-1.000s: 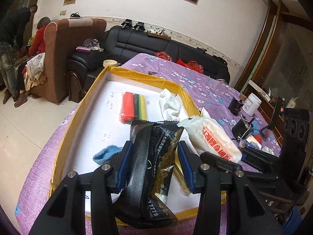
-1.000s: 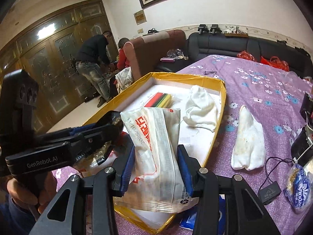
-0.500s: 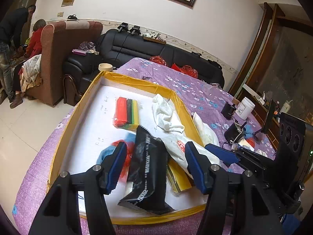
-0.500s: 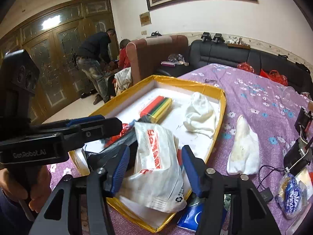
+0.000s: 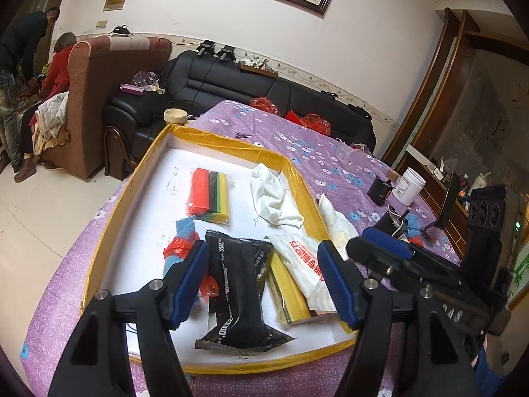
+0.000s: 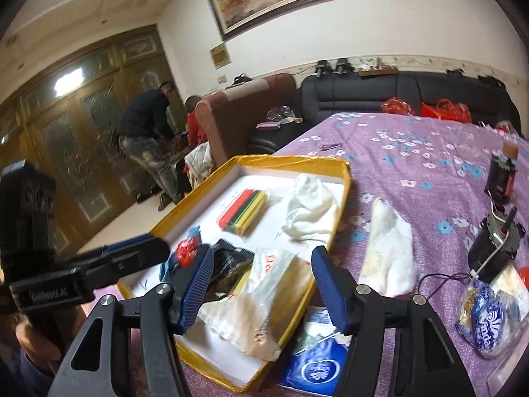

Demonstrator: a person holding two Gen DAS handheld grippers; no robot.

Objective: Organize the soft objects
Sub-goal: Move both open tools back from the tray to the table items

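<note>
Your yellow-rimmed tray [image 5: 299, 178] holds one black packet [image 5: 236, 289] and one white packet [image 5: 305, 266], side by side, long axes running from you toward its far end. Your left gripper [image 5: 263, 279] and right gripper [image 6: 261, 286] have just been opening; both gape, pressing nothing.

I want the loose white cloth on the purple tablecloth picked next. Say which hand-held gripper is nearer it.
Right. The right hand-held gripper hangs at the box's near corner beside the white cloth; the left hand-held gripper sits farther off, over the black packet.
</note>
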